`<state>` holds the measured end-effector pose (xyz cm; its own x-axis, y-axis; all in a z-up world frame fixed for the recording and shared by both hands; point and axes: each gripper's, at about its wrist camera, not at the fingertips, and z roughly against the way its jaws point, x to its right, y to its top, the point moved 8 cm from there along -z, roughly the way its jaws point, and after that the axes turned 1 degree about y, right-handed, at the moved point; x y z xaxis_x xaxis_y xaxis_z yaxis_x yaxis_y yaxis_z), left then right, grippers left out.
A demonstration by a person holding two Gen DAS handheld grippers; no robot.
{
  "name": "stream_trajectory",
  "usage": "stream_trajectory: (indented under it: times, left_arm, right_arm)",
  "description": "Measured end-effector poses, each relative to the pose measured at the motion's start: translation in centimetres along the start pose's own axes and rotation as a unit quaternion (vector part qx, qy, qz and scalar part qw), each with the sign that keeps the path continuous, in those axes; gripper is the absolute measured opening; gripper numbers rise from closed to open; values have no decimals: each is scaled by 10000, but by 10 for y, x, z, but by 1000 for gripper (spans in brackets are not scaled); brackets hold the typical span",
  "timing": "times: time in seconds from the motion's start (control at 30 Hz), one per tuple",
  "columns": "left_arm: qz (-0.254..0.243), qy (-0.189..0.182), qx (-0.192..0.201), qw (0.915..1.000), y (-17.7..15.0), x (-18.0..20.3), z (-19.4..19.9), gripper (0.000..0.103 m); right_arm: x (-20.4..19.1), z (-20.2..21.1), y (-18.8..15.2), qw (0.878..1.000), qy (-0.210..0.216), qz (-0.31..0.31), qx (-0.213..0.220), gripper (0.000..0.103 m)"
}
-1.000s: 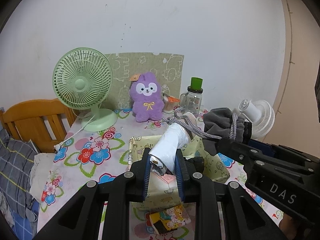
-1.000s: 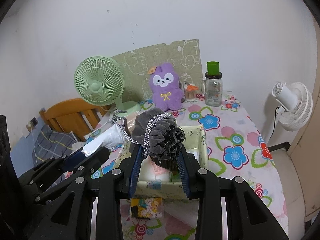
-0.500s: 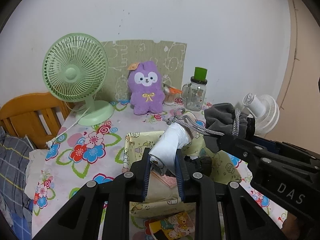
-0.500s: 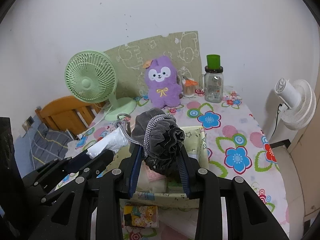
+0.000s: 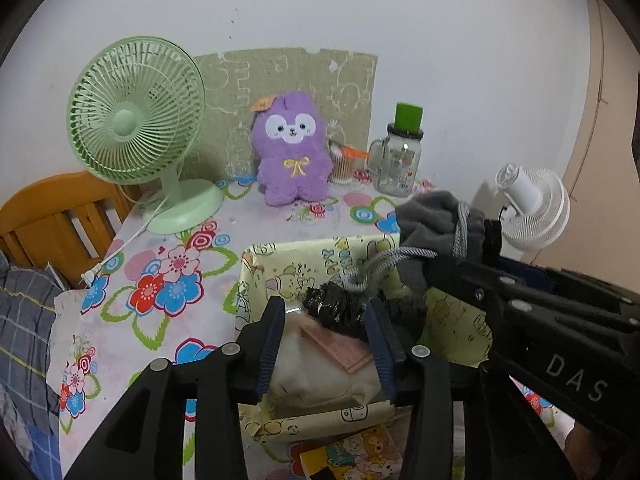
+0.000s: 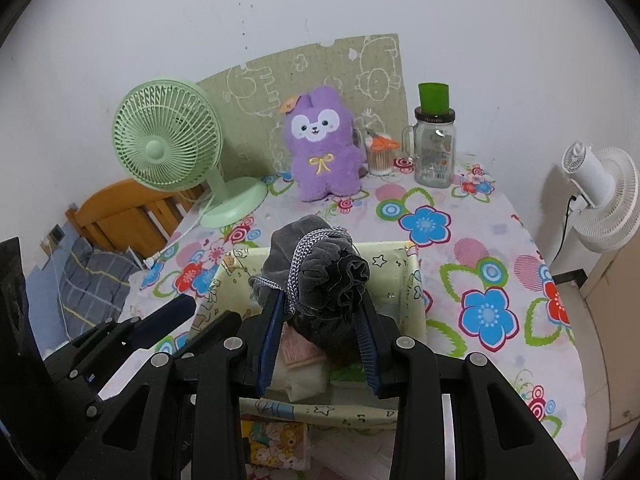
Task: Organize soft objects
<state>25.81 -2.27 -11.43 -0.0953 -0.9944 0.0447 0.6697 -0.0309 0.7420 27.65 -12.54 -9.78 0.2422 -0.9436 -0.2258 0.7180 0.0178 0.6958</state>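
Note:
A yellow-green fabric storage box [image 5: 320, 256] [image 6: 396, 252] stands on the flowered table and holds a white packet [image 5: 320, 364] with a pink label. My left gripper [image 5: 326, 320] is open and empty over the box. A crumpled black wrapped item [image 5: 336, 308] lies in the box between its fingers. My right gripper [image 6: 318, 316] is shut on a grey drawstring pouch [image 6: 320, 264] with a braided cord and holds it over the box; the pouch also shows in the left wrist view [image 5: 436, 220].
A purple plush bunny [image 5: 290, 148] [image 6: 320, 144], a green desk fan [image 5: 136, 120] [image 6: 168, 136], a glass jar with green lid [image 5: 400, 160] and a cotton-swab cup stand at the back. A white fan [image 6: 600, 196] is right, a wooden chair [image 5: 52, 216] left. A cartoon-print packet [image 6: 276, 444] lies in front of the box.
My left gripper has opened and no longer holds the white rolled item, which is gone from view. Both grippers have moved forward and down over the box.

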Motion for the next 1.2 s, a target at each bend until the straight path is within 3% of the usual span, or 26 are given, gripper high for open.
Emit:
stream_trajectory:
  times: [0.43,0.53,0.67,0.93,1.2]
  left_arm:
    - [6,9,-138,9999,-5,-4,-12,71]
    - [6,55,-171,9998,-6,-6,-14,74]
    - [56,22,-208,9998,-7,-7,-15,82]
    - [-21,69,-157,9999,-8,-3,-8,97]
    - [-73,41,-48,10000,-10,3,10,98]
  right_arm:
    - [-8,-30,-6,9994,191,48,-274,41]
    - [-8,-35,-9,9992,169,84,-355,52]
    - [-4,-33,-7,9996,44,99,-248,76]
    - [-4,-26,-7,9995,-21,200,-241,78]
    - [-8,-6,-11,9991,-150,345,-173,81]
